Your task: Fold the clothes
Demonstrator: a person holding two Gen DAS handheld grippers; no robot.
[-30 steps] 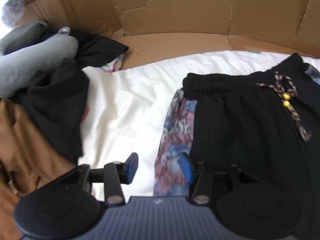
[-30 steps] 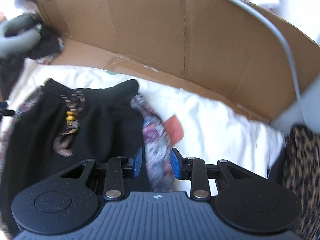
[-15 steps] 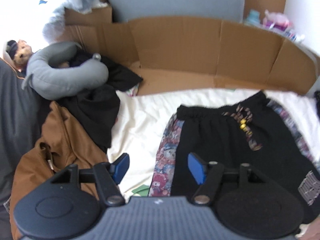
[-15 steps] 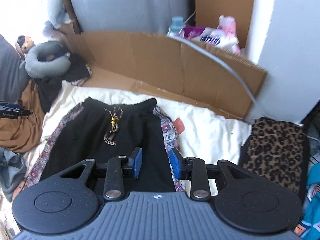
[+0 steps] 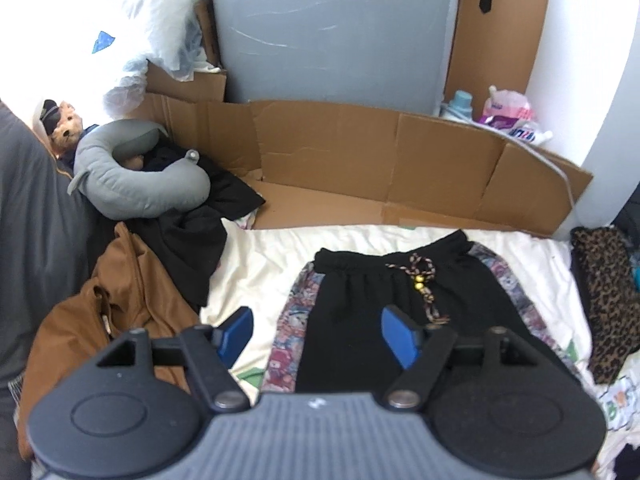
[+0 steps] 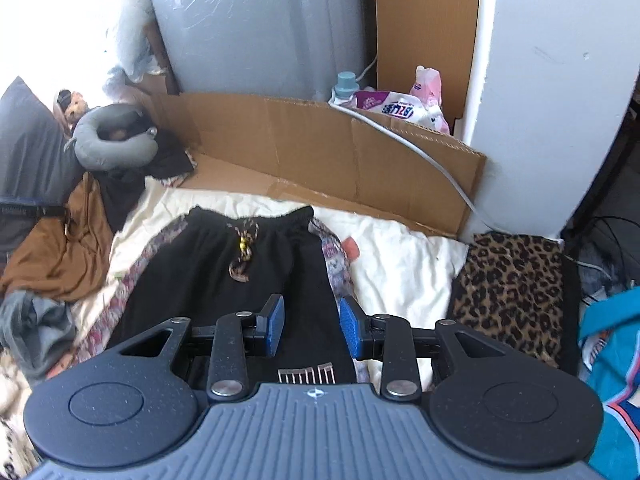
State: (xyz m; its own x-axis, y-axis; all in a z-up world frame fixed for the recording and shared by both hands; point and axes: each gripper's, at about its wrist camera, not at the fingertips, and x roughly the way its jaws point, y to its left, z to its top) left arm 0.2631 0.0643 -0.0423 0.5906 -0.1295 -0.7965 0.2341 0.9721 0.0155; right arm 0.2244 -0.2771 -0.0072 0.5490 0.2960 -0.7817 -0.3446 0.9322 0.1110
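Black pants (image 5: 404, 312) (image 6: 224, 276) with patterned side stripes and a braided drawstring lie flat on a cream sheet (image 5: 260, 268) (image 6: 400, 264), waistband toward the cardboard. My left gripper (image 5: 316, 334) hovers above the pants' left side, jaws wide open and empty. My right gripper (image 6: 311, 324) hangs over the right leg, open with nothing between its blue pads. Both are held well above the fabric.
A cardboard wall (image 5: 360, 160) (image 6: 320, 148) borders the far side. A grey neck pillow (image 5: 140, 184), black clothes (image 5: 200, 232) and a brown garment (image 5: 120, 300) pile up at left. A leopard-print cloth (image 6: 516, 280) and a teal item (image 6: 612, 380) lie at right. A white cable (image 6: 420, 152) crosses the cardboard.
Both grippers have pulled up and back from the waistband, so much more of the room shows. The left jaws have spread wider and the right jaws have opened too.
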